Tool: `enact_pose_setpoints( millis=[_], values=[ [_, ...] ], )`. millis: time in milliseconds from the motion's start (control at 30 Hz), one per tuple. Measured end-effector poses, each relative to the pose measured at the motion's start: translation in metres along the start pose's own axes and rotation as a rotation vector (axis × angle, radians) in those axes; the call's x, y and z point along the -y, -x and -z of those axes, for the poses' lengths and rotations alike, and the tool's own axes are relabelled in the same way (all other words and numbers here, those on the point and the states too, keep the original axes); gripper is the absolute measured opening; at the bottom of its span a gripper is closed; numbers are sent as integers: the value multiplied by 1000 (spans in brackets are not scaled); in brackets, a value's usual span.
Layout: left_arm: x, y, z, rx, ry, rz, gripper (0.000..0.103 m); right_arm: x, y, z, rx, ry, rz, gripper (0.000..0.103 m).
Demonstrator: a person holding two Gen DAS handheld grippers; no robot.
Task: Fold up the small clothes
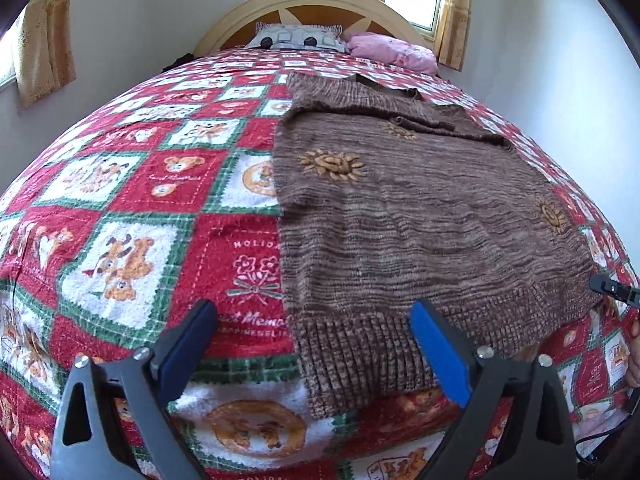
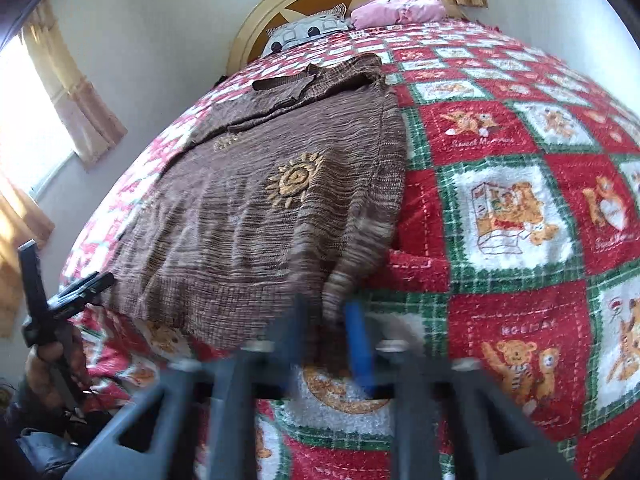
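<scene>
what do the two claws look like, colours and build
Each claw is a dark grey to black plastic frame with triangular cut-outs. On the left claw silver bolt heads sit on the arms, and flat rectangular blue pads line the fingers. The right claw is blurred but shows the same dark frame and blue pads.

Left tongs (image 1: 316,344) gape wide (angled downward); right tongs (image 2: 326,334) are pinched together.

1. The bedspread (image 1: 132,184) lies bare and flat from the sweater's (image 1: 420,208) side edge out to the bed's far side.
2. The sweater covers the near strip by the foot edge.
3. 2 pillows (image 1: 296,38) crowd the headboard (image 1: 320,0) end.
</scene>
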State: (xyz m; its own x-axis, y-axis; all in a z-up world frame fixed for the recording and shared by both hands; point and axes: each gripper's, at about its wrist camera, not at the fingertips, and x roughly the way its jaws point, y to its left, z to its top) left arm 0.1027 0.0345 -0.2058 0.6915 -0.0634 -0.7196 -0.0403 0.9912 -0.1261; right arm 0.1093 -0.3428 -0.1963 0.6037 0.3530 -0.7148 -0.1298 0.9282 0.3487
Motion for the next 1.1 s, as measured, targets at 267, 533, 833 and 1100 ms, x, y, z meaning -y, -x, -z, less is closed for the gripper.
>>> enact_pose_setpoints(
  millis=[267, 533, 833, 1100],
  values=[
    [-5, 2, 1, -7, 2, 15, 92, 7, 5, -1, -34, 24, 112, 10],
    [1, 6, 4, -7, -7, 28, 73, 8, 28, -7, 45, -6, -1, 10],
    [7, 11, 3, -16, -16, 140, 9, 10, 25, -8, 51, -12, -59, 10],
    [-14, 39, -22, 98, 105, 288, 8, 9, 41, -16, 137, -41, -133, 10]
  ],
)
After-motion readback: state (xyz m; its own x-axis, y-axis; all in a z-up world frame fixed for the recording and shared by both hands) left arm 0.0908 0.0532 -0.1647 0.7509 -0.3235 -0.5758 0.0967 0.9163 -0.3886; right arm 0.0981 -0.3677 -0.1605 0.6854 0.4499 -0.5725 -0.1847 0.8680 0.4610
